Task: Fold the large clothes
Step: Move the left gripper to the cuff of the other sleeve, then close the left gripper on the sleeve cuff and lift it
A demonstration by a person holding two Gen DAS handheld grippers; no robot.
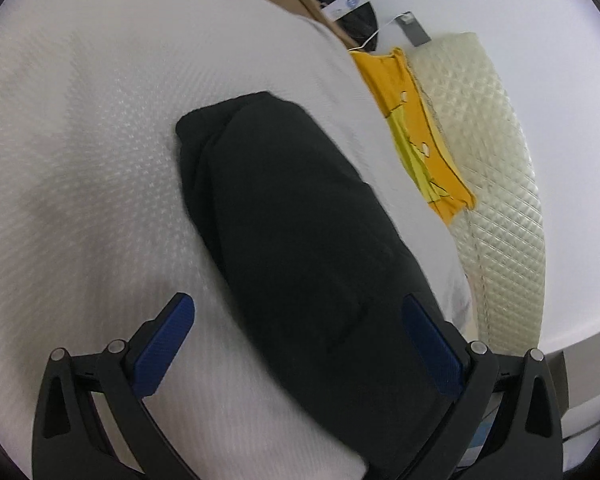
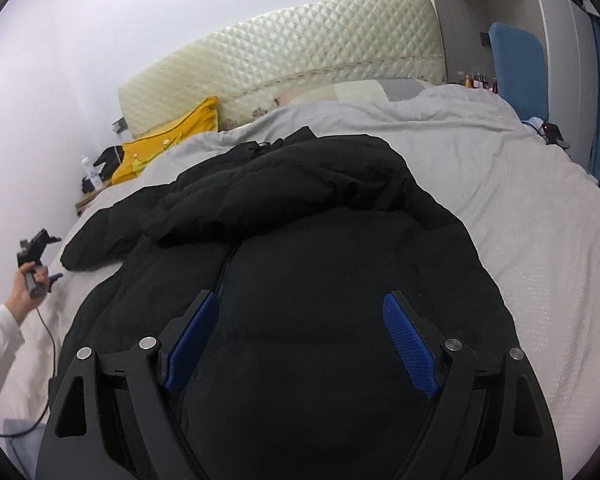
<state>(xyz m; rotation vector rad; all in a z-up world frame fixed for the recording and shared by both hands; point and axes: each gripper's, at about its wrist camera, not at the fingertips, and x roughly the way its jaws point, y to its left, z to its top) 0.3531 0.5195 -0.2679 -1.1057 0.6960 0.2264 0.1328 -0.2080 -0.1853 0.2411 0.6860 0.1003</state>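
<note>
1. White bedding (image 2: 520, 208) covers the bed, with a quilted headboard (image 2: 300, 52) at upper centre.
2. Black puffer jacket (image 2: 300, 220) lies mid-frame on it.
3. Left gripper (image 1: 298, 314) and right gripper (image 2: 300, 306) stand apart, empty, above the jacket.

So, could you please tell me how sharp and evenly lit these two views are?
Left wrist view: motion-smeared, the bedcover weave streaked and the black jacket soft-edged. Right wrist view: sharper, the jacket a nearly featureless dark mass. Both bend straight lines and darken at the corners.
</note>
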